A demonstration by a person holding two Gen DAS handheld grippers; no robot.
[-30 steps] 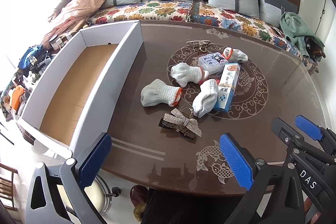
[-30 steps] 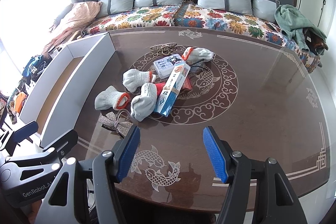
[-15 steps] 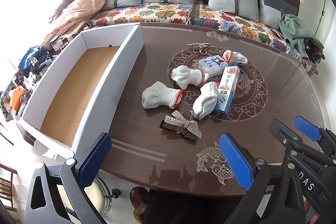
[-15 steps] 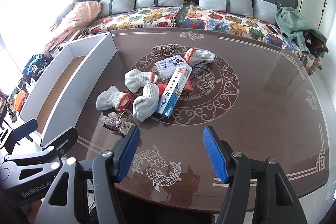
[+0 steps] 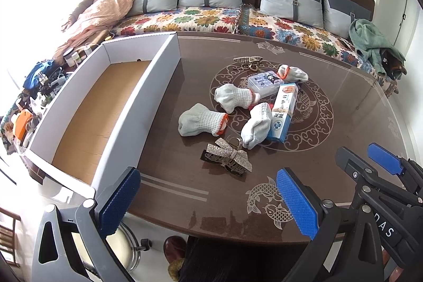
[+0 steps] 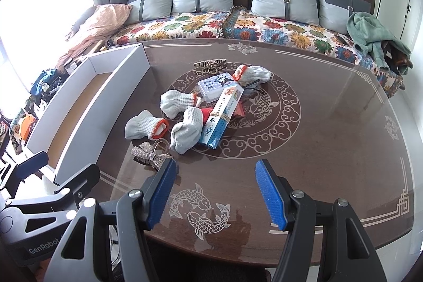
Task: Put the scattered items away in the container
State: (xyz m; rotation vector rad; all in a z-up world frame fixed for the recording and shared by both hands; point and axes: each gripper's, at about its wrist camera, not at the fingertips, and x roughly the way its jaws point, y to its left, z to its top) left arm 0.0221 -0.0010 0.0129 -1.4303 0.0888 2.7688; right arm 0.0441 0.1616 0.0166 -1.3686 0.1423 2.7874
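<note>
Lying long-axis toward the sofa, the carton (image 6: 223,116) (label up), both claws (image 5: 208,200) (image 6: 215,192) agape, empty.

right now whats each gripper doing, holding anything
left gripper: open, holding nothing
right gripper: open, holding nothing

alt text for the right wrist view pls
Open tongs hover over a brown table strewn with gloves, a long carton, a small case and hair clips; an empty white box sits at left.
</note>
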